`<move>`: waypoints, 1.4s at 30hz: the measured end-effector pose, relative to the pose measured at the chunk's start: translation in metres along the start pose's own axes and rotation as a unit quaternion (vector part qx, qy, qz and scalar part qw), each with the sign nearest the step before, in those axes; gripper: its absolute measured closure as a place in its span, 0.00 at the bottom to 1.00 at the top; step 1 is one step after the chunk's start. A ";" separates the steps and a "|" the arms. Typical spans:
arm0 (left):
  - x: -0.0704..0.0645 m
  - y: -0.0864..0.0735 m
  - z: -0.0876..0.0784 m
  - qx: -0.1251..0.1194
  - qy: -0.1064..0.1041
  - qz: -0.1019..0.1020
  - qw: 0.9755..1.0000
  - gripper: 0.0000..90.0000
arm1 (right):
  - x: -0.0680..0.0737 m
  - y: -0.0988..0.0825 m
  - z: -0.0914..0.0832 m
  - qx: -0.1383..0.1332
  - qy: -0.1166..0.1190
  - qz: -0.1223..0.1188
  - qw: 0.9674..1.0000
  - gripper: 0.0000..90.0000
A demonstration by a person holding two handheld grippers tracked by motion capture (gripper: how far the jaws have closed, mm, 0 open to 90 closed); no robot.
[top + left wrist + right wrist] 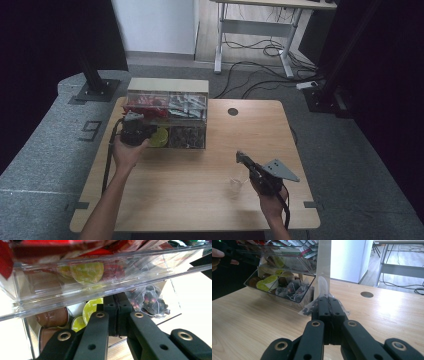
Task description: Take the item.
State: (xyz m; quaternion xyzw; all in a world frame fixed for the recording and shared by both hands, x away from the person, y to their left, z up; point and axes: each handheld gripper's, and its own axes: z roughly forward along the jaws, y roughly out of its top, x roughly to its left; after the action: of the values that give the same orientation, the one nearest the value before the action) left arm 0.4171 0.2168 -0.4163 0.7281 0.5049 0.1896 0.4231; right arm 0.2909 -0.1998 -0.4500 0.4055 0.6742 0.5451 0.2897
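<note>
In the high view the tips of the left gripper (134, 125) are lost against the clear organizer (167, 120) at upper left of centre, and what the right gripper (242, 159) carries at lower right is too small to read. The glass cup (237, 181) just beside it is faint, its inside hard to judge.

The right gripper view shows it better: at centre frame the jaws of the right gripper (329, 305) are pressed together on a small clear tea bag (321, 298) of dark dried bits, its top corner standing upright, its lower edges spread either side of the jaws above the wooden table (249, 322). At upper left the organizer (287, 272) is cut off by the frame edge; its lower tray holds round capsules (265, 282) with green and brown lids, and more such bags (290, 288) next to them.

In the left gripper view the left gripper (117, 306) has its jaws together at centre under the edge of an upper tray (82, 287); whether they pinch it I cannot tell. Red packets (45, 247) blur across the top. Below lie brown capsules (52, 317) and green-lidded ones (92, 307), with bags (148, 302) to the right.
</note>
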 end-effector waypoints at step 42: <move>0.000 -0.001 0.002 0.005 0.003 0.000 1.000 0.99 | 0.006 -0.030 -0.012 0.038 0.018 -0.015 0.999 0.85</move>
State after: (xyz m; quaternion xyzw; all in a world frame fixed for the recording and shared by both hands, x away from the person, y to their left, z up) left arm 0.4174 0.2159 -0.4184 0.7295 0.5069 0.1895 0.4182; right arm 0.2714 -0.2032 -0.4757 0.3961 0.7056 0.5219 0.2700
